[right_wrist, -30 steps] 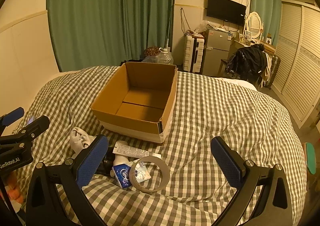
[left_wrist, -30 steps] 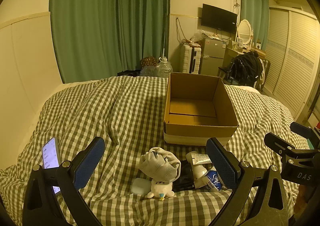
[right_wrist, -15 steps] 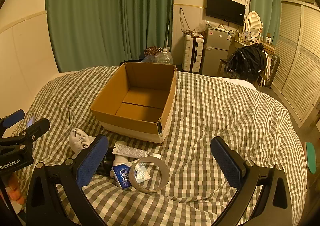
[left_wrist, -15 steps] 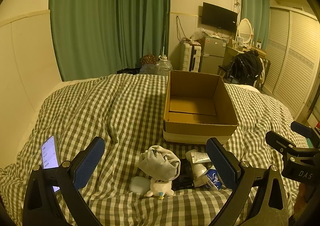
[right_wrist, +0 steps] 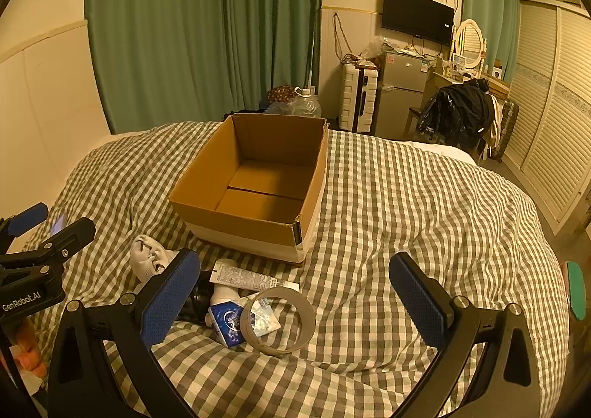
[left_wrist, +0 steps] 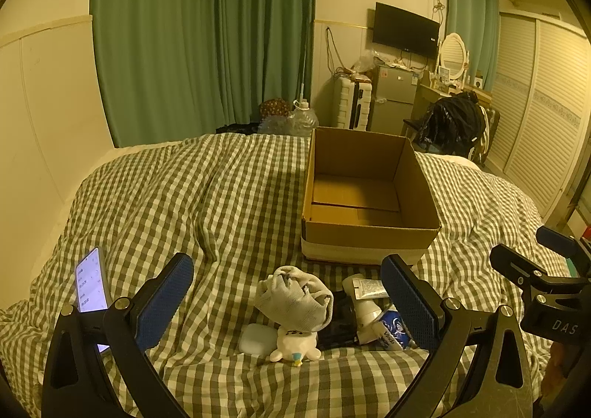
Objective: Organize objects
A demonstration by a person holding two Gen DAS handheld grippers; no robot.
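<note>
- My left gripper (left_wrist: 286, 301) has its fingers (left_wrist: 164, 301) spread wide apart and holds nothing; it hangs low in the left wrist frame, over the pile of small items on the bed (left_wrist: 207, 196).
- My right gripper (right_wrist: 295, 298) likewise has its fingers (right_wrist: 419, 299) wide apart and empty, at the bottom of the right wrist frame.
- The cardboard box (left_wrist: 365, 196) sits open on the checked bedcover, centre-right of the left wrist frame. Its interior shows only bare cardboard; nothing has been placed in it.
- The items to be sorted lie in a cluster just in front of the box, lower centre of both frames: a balled grey sock (left_wrist: 295, 298), a small white plush toy (left_wrist: 295, 344), a pale blue case (left_wrist: 256, 338), a tube (right_wrist: 251, 277), a blue tissue packet (right_wrist: 229, 322) and a ring of tape (right_wrist: 279, 320). A dark item lies among them; I cannot identify it.
- The sock rests on top of the plush toy; the tape ring lies partly over the tissue packet.
- A lit phone (left_wrist: 90, 281) lies apart at the lower left of the left wrist frame.
- Assessment: the task appears not yet begun. No item is boxed or gripped; every item remains to be picked up and moved, presumably into the box.
</note>
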